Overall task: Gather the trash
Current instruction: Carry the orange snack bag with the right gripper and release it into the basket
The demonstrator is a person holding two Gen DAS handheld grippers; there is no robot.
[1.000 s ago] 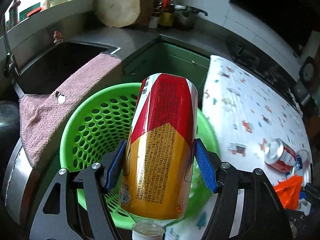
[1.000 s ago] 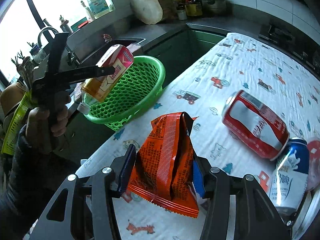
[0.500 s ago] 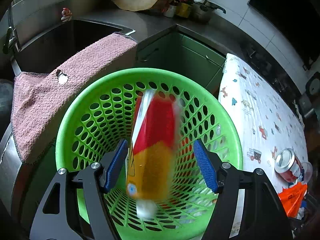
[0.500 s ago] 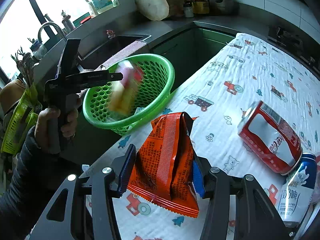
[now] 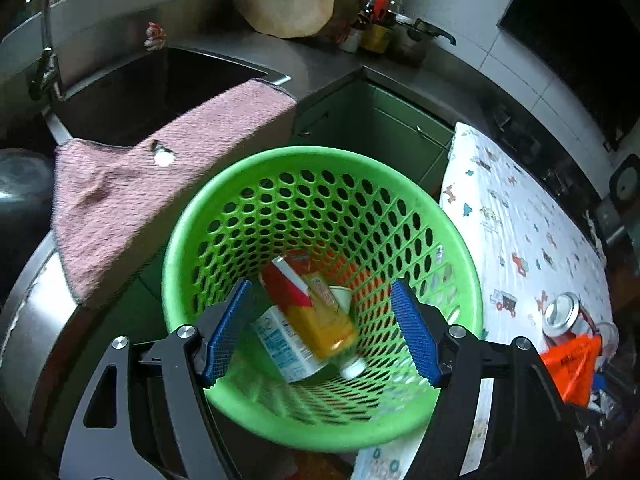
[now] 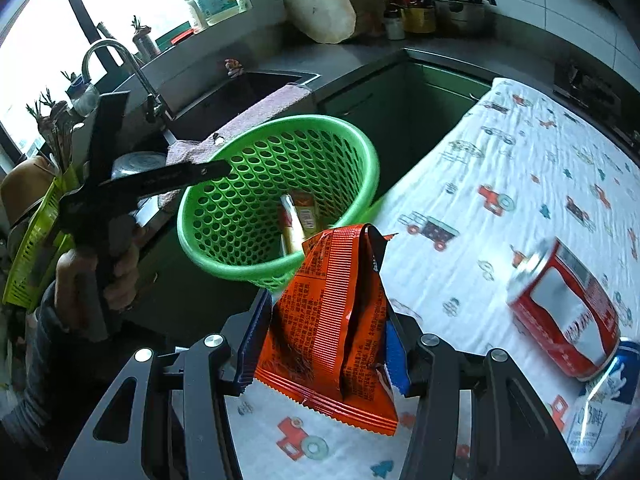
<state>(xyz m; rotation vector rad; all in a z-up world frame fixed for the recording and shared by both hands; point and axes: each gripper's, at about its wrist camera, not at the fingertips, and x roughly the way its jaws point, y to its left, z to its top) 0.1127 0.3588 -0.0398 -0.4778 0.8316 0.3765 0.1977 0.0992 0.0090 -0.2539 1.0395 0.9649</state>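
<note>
Left gripper: the black hand-held left gripper with blue pads (image 5: 322, 330) hangs over the basket mouth, its jaws opening, nothing between the pads.
Below the left gripper: the round green perforated plastic basket (image 5: 248, 208) sits directly under the fingers; its rim rings both pads.
Bottle: the red-and-yellow labelled plastic drink bottle (image 5: 316, 312) lies blurred in the basket bottom, long axis slanted, white cap end toward the gripper, red end away.
Under the bottle: a white-and-blue labelled can (image 5: 286, 346) and a small white paper cup (image 5: 340, 296) touch it.
Left of the basket: a pink woven towel (image 5: 160, 184) drapes over the edge of the dark steel sink (image 5: 132, 92).
Right gripper: the black hand-held right gripper with blue pads (image 6: 322, 330) pinches the crinkled orange foil snack wrapper (image 6: 332, 316), which stands upright between the pads, long axis rising away from the gripper.
Ahead of the right gripper: the basket, partly hidden behind the wrapper's top.
Right of the right gripper: a dented red soda can (image 6: 568, 304) lies on its side on the white vehicle-print tablecloth (image 6: 500, 168), touching a blue-and-white can (image 6: 600, 404).
Far left: a person's hand (image 6: 96, 280) grips the left gripper's handle.
</note>
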